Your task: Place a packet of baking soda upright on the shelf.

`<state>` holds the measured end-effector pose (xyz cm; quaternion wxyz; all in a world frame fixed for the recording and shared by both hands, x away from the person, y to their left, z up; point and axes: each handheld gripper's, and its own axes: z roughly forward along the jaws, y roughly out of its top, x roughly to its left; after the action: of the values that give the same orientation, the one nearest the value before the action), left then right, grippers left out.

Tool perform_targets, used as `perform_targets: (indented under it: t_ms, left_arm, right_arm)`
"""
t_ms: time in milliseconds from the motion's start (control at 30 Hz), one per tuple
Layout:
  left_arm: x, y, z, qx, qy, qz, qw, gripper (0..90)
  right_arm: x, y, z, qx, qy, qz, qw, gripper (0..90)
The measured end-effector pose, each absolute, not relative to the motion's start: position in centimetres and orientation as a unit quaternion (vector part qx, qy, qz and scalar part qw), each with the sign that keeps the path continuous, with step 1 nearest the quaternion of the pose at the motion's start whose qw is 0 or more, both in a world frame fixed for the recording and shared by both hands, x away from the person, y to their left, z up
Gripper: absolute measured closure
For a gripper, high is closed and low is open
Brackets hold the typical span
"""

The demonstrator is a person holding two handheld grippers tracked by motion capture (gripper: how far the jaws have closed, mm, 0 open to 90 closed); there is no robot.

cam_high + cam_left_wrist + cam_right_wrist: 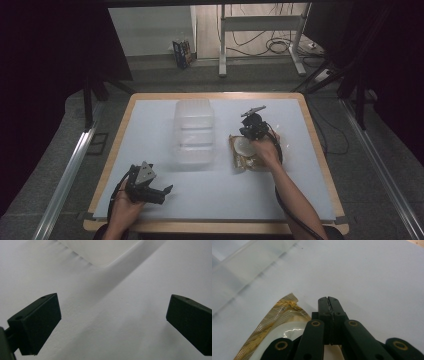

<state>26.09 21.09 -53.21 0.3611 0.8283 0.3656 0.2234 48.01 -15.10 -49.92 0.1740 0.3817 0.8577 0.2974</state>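
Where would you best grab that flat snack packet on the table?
Probably by the packet's flat sealed corner, coming in low from the clear box's side. The packet lies flat on the table, so its thin edge likely suits two closing jaws better than its bulging middle.

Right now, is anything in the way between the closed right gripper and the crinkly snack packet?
No, nothing visible is in the way. The right gripper is shut and empty, right above the snack packet, with bare white table beyond its tips. The clear plastic box sits off to the side.
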Motion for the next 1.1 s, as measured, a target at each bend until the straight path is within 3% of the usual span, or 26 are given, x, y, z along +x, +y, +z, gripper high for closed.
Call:
perform_targets:
  t_ms: [533,1100]
  left_arm:
    - [26.1,21.1,-53.2,0.829,0.364,0.225,0.36,0.0]
    - [26.1,21.0,-53.2,0.83,0.362,0.226,0.359,0.0]
  right_arm:
    - [47.7,-14.8,-51.0,0.388,0.866,0.275,0.153,88.9]
    - [43.0,-14.2,-51.0,0.344,0.889,0.27,0.138,88.9]
